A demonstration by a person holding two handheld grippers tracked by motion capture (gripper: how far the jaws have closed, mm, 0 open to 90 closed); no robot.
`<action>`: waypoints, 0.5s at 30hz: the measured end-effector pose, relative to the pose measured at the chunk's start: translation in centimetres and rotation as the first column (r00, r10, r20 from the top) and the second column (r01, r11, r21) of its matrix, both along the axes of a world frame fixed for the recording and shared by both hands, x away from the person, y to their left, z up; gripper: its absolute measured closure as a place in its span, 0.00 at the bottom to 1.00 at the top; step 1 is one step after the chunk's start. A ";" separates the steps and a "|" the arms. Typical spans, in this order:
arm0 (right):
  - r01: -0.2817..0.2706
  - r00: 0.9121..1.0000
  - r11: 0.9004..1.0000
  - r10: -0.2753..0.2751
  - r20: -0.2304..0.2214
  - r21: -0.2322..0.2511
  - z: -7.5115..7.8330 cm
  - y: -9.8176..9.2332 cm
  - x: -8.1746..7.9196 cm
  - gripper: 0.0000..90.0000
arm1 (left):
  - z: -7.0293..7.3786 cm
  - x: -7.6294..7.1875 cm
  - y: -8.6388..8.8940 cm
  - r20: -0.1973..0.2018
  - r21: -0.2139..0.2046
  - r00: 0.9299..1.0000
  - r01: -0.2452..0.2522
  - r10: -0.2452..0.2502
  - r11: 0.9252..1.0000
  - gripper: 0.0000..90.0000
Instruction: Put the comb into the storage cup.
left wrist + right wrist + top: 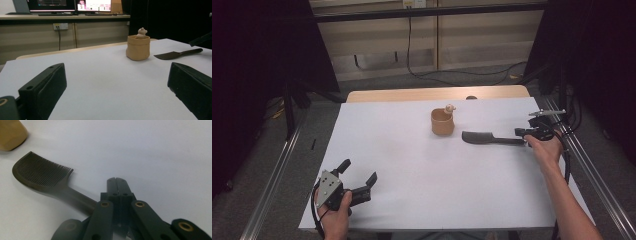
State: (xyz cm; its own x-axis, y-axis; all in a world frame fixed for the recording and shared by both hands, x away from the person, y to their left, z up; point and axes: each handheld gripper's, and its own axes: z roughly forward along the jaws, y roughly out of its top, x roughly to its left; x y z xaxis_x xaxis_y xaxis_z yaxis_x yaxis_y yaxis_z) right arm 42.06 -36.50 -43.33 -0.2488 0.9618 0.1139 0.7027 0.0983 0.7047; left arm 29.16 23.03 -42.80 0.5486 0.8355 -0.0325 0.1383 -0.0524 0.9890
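Over on the right side of the white table (pixel 422 200) lies a dark comb (pixel 484 138), teeth end pointing toward the middle, handle running out to the right gripper (pixel 526 134). From the right gripper view the comb (pixel 42 173) comes in from the upper left and its handle disappears under the jaws, which look pressed together. Honestly it reads like they're pinching the handle end, though the exact contact spot is hidden behind the linkage.

If this is the pick-up step, I'd say keep the grip right on the handle and lift level, since a long comb held by its tip will want to droop or twist. Slow wrist, no jerks.

Just beside the comb's head, toward the far side, sits a little tan pot (pixel 442 122) with a small figure (pixel 450 107) poking out the top. Worth not swinging the teeth into it.

The left gripper (pixel 359 180) is way off at the near left corner, jaws spread wide with nothing between them, well apart from everything.
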 end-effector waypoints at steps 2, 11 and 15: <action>-0.004 1.000 1.000 0.004 0.003 -0.005 -0.2 -0.1 0.0 1.00 | 0.0 0.0 0.0 0.001 0.002 1.000 -0.001 0.001 1.000 0.02; 0.003 1.000 1.000 -0.004 -0.023 -0.010 -0.7 -0.4 -0.1 1.00 | 0.0 0.0 0.0 0.001 0.004 1.000 0.002 -0.002 1.000 0.03; -0.006 0.999 1.000 0.005 -0.036 -0.023 -1.0 -0.5 -0.1 1.00 | -0.1 0.0 -0.1 -0.003 0.004 1.000 0.005 -0.005 1.000 0.03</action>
State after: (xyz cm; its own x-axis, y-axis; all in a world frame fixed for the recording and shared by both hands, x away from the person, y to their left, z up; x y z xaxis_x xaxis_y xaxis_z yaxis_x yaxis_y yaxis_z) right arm 41.96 -36.95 -44.29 -0.2504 0.9629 0.1003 0.7272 0.1187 0.6761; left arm 29.17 22.93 -42.86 0.5530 0.8326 -0.0308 0.1409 -0.0570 0.9884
